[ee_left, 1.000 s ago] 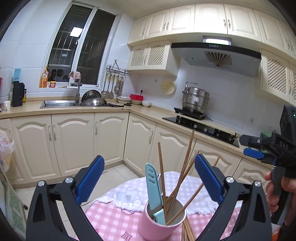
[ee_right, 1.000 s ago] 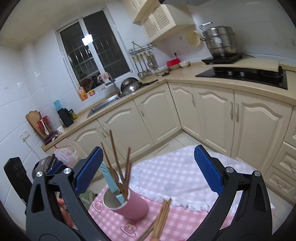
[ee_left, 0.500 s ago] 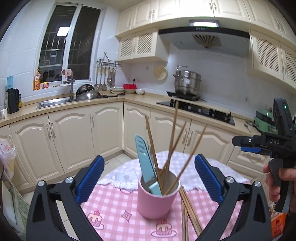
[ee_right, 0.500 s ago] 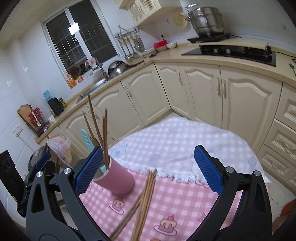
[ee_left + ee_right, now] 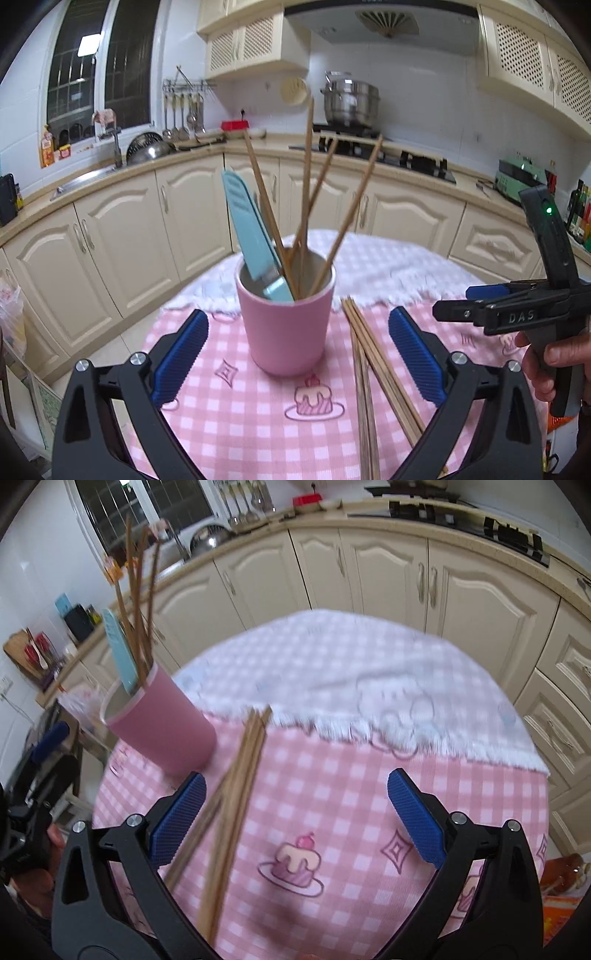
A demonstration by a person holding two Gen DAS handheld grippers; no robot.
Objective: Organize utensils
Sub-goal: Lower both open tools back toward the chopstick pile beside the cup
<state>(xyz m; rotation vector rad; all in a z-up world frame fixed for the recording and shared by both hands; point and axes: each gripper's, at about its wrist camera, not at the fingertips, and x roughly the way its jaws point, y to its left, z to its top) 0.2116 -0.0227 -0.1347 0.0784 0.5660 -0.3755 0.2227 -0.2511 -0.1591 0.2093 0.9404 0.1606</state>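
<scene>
A pink cup (image 5: 286, 325) stands upright on the pink checked tablecloth (image 5: 236, 417). It holds several wooden chopsticks (image 5: 306, 192) and a light blue utensil (image 5: 247, 225). Several loose chopsticks (image 5: 373, 376) lie on the cloth to the cup's right. My left gripper (image 5: 295, 362) is open and empty, with the cup between and just beyond its fingers. My right gripper (image 5: 295, 819) is open and empty above the loose chopsticks (image 5: 229, 794), with the cup (image 5: 162, 727) at its far left. The right gripper also shows in the left wrist view (image 5: 517, 314).
The round table's far half is covered by a white checked cloth (image 5: 343, 664). Cream kitchen cabinets (image 5: 184, 221) and a counter with a sink (image 5: 85, 177) and stove (image 5: 373, 155) run behind the table. An orange item (image 5: 565, 871) sits at the table's right edge.
Both grippers have dropped and tilted down toward the table. The cup and loose chopsticks now look larger and closer. Both grippers stay open.
</scene>
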